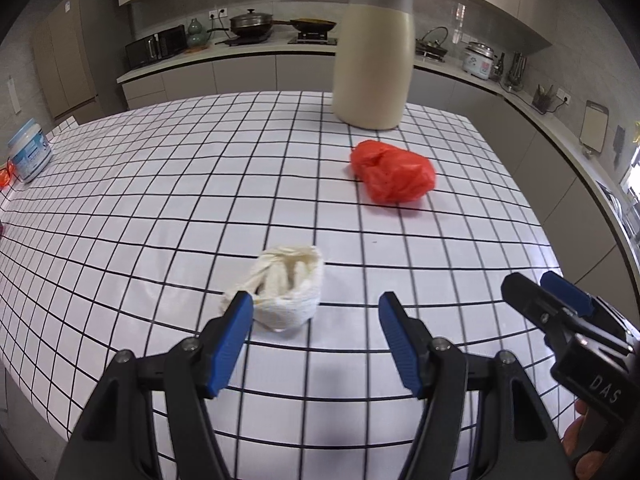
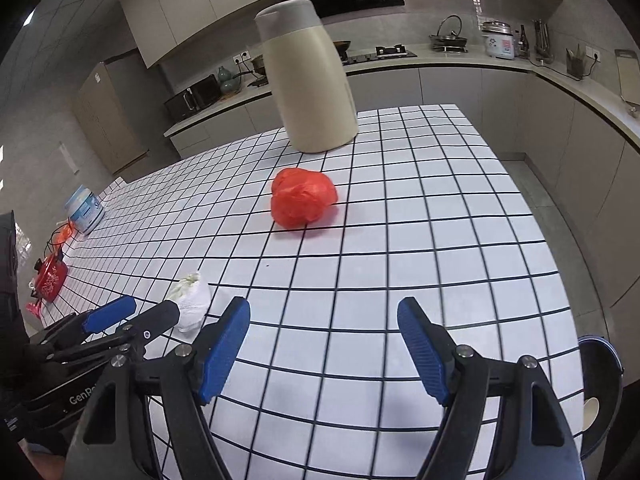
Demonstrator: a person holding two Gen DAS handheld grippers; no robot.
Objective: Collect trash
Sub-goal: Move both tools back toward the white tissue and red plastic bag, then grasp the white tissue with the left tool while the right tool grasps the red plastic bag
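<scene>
**White wad sits at the left tool's tip; red bag lies ahead of the right**

Nearest, the crumpled white paper towel (image 1: 286, 286) lies on the checked worktop (image 1: 120, 208) just ahead of the left tool (image 1: 316, 308), off toward its left finger; the jaws are spread and empty. The right tool (image 2: 324, 314), also spread and empty, points at the crumpled red plastic bag (image 2: 302, 196), well apart from it. Beyond stands a cream jug (image 2: 312, 80). Judging by this, each hand takes its nearer piece.

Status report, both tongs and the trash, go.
Left tongs open, empty, just short of the crumpled white tissue. Right tongs open, empty. Crumpled red plastic bag farther out, before the cream jug. Nothing blocking.
</scene>
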